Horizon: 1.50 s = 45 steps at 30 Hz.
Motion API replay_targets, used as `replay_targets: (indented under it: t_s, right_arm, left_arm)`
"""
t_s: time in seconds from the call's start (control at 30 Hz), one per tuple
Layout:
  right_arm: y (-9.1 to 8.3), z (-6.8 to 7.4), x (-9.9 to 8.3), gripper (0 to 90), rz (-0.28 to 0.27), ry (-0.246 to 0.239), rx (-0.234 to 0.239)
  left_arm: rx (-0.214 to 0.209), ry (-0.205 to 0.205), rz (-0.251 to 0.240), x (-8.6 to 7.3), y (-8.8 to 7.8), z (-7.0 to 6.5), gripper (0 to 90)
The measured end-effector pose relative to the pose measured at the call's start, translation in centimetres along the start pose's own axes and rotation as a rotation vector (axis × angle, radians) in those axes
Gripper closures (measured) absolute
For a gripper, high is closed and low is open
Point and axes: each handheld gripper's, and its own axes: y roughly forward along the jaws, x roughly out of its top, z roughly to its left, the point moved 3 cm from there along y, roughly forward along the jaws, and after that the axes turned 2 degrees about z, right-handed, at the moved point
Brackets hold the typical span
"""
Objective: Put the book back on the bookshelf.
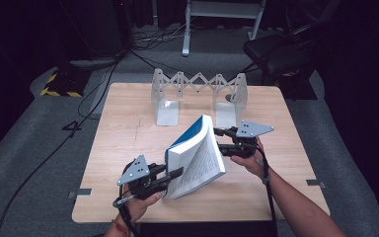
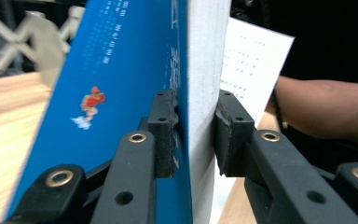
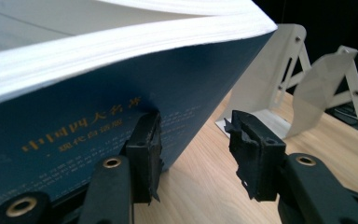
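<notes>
Right now the blue book (image 1: 196, 157) sits just below the centre of the high view, tilted up off the wooden table (image 1: 123, 148), its printed pages fanning toward the lower right and its blue cover facing the upper left. It looks propped that way so both tools can get at it: one to carry, one to steady or turn.

The left gripper (image 1: 170, 175), at the lower left of the book, is clamped hard on it. In the left gripper view its pads (image 2: 164, 135) squeeze the blue cover on one side and the white block of pages on the other, near the book's lower edge, so this hand seems to bear the weight.

The right gripper (image 1: 222, 140) meets the book's upper right edge. In the right gripper view one pad (image 3: 144, 149) touches the dark blue cover while the other stands clear over bare wood, so those jaws are parted and gripping nothing, more a nudge than a hold.

Behind, at the top centre of the table, stands an expanding metal book rack (image 1: 199, 94), probably where the book is headed.
</notes>
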Motion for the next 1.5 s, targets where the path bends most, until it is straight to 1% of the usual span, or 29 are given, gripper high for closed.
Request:
replay_targets:
  t_s: [0.03, 0.07, 0.1, 0.13, 0.2, 0.27, 0.3, 0.33, 0.37, 0.43, 0.5, 0.53, 0.57, 0.6, 0.7, 0.73, 0.83, 0.87, 0.93, 1.0, 1.07, 1.1, 1.13, 1.27, 1.3, 1.33, 1.4, 1.43, 1.5]
  right_arm:
    - [0.3, 0.1, 0.3, 53.7, -0.002, -0.003, 0.007]
    - [0.5, 0.2, 0.6, 53.1, -0.006, -0.002, 0.020]
    - [0.8, 0.5, 0.9, 52.5, -0.009, -0.002, 0.032]
    - [0.9, 0.7, 1.1, 51.8, -0.012, -0.009, 0.040]
    - [1.6, 1.5, 1.2, 50.2, 0.001, -0.032, 0.058]
    - [2.1, 2.1, 1.1, 49.6, 0.017, -0.039, 0.073]
    - [2.5, 2.4, 0.9, 48.3, 0.030, -0.039, 0.085]
    - [2.8, 2.7, 0.7, 47.0, 0.044, -0.037, 0.107]
    - [3.0, 2.8, 0.5, 46.4, 0.048, -0.036, 0.115]
    - [3.3, 3.1, 0.3, 46.2, 0.062, -0.043, 0.125]
    - [3.5, 3.1, 0.3, 45.7, 0.059, -0.040, 0.130]
    - [3.5, 3.1, 0.3, 45.7, 0.060, -0.039, 0.135]
    - [3.5, 3.0, 0.3, 45.8, 0.057, -0.040, 0.135]
    - [3.5, 3.0, 0.3, 45.8, 0.057, -0.040, 0.135]
    - [3.1, 2.2, -0.1, 48.8, 0.051, -0.023, 0.117]
    - [2.8, 1.9, -0.3, 50.6, 0.051, -0.017, 0.114]
    - [2.1, 0.9, -0.7, 52.2, 0.068, -0.026, 0.094]
    - [1.8, 0.5, -0.8, 52.6, 0.080, -0.034, 0.083]
    - [1.2, -0.1, -1.1, 55.5, 0.088, -0.030, 0.072]
    - [0.6, -0.7, -1.5, 56.0, 0.097, -0.025, 0.042]
    - [0.0, -1.4, -2.0, 60.1, 0.095, -0.002, 0.032]
    - [-0.3, -1.7, -2.2, 62.7, 0.092, 0.010, 0.028]
    - [-0.3, -1.7, -2.2, 62.7, 0.092, 0.010, 0.028]
    - [-1.5, -2.7, -3.2, 68.8, 0.111, 0.026, -0.015]
    - [-1.8, -3.0, -3.4, 68.8, 0.119, 0.027, -0.031]
    - [-2.0, -3.1, -3.6, 70.1, 0.123, 0.029, -0.036]
    - [-2.5, -3.5, -4.1, 73.1, 0.118, 0.046, -0.045]
    - [-2.8, -3.7, -4.3, 73.3, 0.108, 0.062, -0.050]
    - [-3.0, -3.8, -4.5, 75.7, 0.102, 0.064, -0.057]
  left_arm:
    - [0.015, 0.003, -0.003, -0.1, -0.4, 0.0, 71.1]
    - [0.026, 0.016, 0.004, -0.2, -0.8, 0.0, 70.3]
    - [0.028, 0.025, 0.018, -0.3, -1.0, 0.1, 69.1]
    - [0.033, 0.037, 0.045, -0.6, -1.1, 0.1, 67.0]
    - [0.024, 0.039, 0.069, -1.1, -1.2, 0.2, 63.0]
    - [0.017, 0.039, 0.080, -1.2, -1.2, 0.3, 61.0]
    - [0.013, 0.047, 0.096, -1.3, -1.1, 0.3, 59.1]
    - [0.018, 0.048, 0.098, -1.4, -1.0, 0.2, 58.4]
    - [0.022, 0.043, 0.095, -1.7, -0.8, 0.0, 58.3]
    - [0.005, 0.040, 0.117, -2.1, -0.4, 0.1, 57.4]
    - [-0.027, 0.028, 0.125, -2.1, 0.0, 0.3, 57.9]
    - [-0.027, 0.028, 0.125, -2.1, 0.0, 0.3, 58.0]
    - [-0.044, 0.030, 0.127, -1.9, 0.3, 0.4, 58.2]
    - [-0.056, 0.019, 0.126, -1.8, 0.6, 0.7, 58.2]
    - [-0.117, 0.006, 0.134, -1.5, 1.8, 1.5, 59.7]
    - [-0.129, 0.004, 0.136, -1.4, 2.2, 1.7, 59.9]
    - [-0.173, -0.010, 0.123, -1.3, 3.9, 2.2, 60.4]
    - [-0.180, -0.006, 0.123, -1.2, 4.4, 2.3, 60.4]
    - [-0.186, 0.002, 0.127, -0.9, 5.5, 2.2, 60.0]
    - [-0.205, 0.012, 0.130, -0.5, 6.6, 2.3, 59.6]
    - [-0.227, 0.009, 0.122, -0.3, 7.8, 2.4, 59.4]
    - [-0.235, 0.015, 0.124, -0.2, 8.3, 2.4, 59.3]
    - [-0.235, 0.015, 0.124, -0.2, 8.3, 2.4, 59.3]
    - [-0.288, 0.027, 0.120, 0.5, 10.5, 2.7, 59.5]
    - [-0.300, 0.028, 0.117, 0.6, 10.9, 2.6, 60.1]
    - [-0.310, 0.037, 0.116, 0.8, 11.4, 2.6, 60.6]
    - [-0.329, 0.034, 0.104, 1.0, 12.4, 2.5, 61.3]
    - [-0.333, 0.036, 0.101, 1.2, 12.7, 2.4, 61.5]
    - [-0.329, 0.047, 0.103, 1.3, 12.7, 2.2, 61.7]
